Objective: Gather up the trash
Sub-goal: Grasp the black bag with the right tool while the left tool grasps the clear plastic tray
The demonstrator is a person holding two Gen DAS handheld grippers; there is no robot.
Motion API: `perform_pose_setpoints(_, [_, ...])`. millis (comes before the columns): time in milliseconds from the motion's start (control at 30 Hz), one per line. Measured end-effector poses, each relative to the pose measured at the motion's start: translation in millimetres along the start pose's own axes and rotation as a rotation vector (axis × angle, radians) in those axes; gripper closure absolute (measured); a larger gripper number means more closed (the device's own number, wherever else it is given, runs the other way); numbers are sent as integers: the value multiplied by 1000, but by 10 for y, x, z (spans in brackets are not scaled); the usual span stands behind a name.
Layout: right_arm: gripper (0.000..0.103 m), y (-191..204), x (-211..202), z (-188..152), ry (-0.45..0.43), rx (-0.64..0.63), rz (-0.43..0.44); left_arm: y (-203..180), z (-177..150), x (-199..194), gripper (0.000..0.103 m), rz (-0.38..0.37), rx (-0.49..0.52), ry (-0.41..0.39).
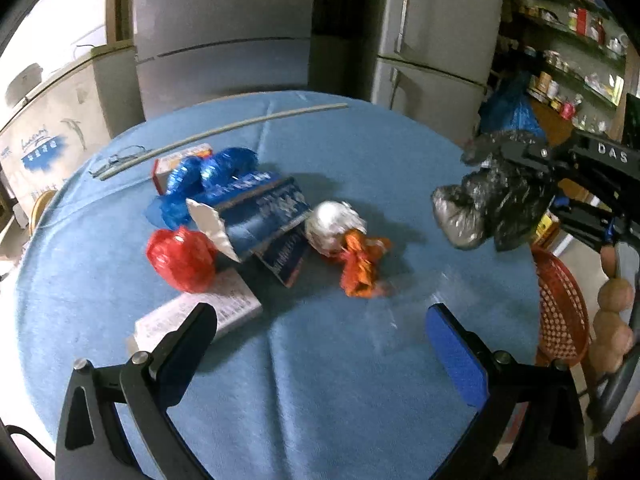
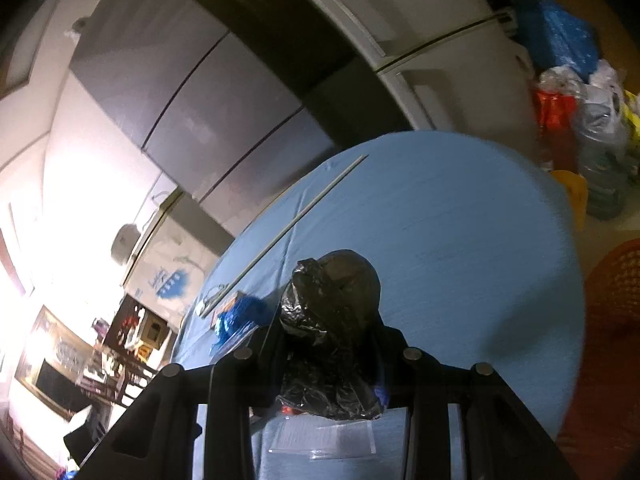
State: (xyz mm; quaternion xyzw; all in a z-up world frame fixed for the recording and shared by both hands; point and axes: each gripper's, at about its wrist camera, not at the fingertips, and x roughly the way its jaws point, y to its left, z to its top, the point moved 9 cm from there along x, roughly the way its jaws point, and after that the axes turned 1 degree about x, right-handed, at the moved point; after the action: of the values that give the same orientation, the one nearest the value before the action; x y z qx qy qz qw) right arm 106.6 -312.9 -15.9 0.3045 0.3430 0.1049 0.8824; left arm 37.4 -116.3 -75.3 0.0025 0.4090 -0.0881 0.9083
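Note:
On the blue-clothed round table [image 1: 320, 380] lies a heap of trash: a red plastic ball [image 1: 180, 258], a crumpled blue bag [image 1: 208, 180], a torn blue carton [image 1: 256, 216], a white foil ball [image 1: 332, 224], an orange wrapper [image 1: 360, 264], a white box [image 1: 224, 312] and a clear plastic sheet [image 1: 408, 312]. My left gripper [image 1: 324, 324] hangs open above the table's near side, nothing between its fingers. My right gripper [image 1: 532, 184] is shut on a crumpled black plastic bag [image 1: 492, 204], lifted over the table's right edge. In the right wrist view the black bag [image 2: 332, 320] fills the right gripper [image 2: 332, 348].
A red mesh basket [image 1: 560, 308] [image 2: 612, 320] stands below the table's right edge. A thin pale stick [image 1: 224, 132] and a wire piece [image 1: 120, 158] lie at the far left. Fridges [image 1: 224, 40] stand behind, shelves [image 1: 572, 40] and bags at right. A hand [image 1: 612, 320] holds the right gripper.

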Motion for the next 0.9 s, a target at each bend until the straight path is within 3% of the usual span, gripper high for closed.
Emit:
perform_pose_setpoints(267, [66,-207,-235,74,-43,36,-9,-485,-7,117,0,-25,46,34])
perform_pose_setpoints(600, [66,-414,-444,75,-58,55,-27,-740,-21,558,0,33,24,124])
perform_pose_setpoints(700, [66,-477,-463,80,-63,63,-35,-716,-85,623,20,-16,7,153])
perform_pose_setpoints(900, [66,-551,-492,65,-78,80,-43,-619,5,375,22,-31,18,83])
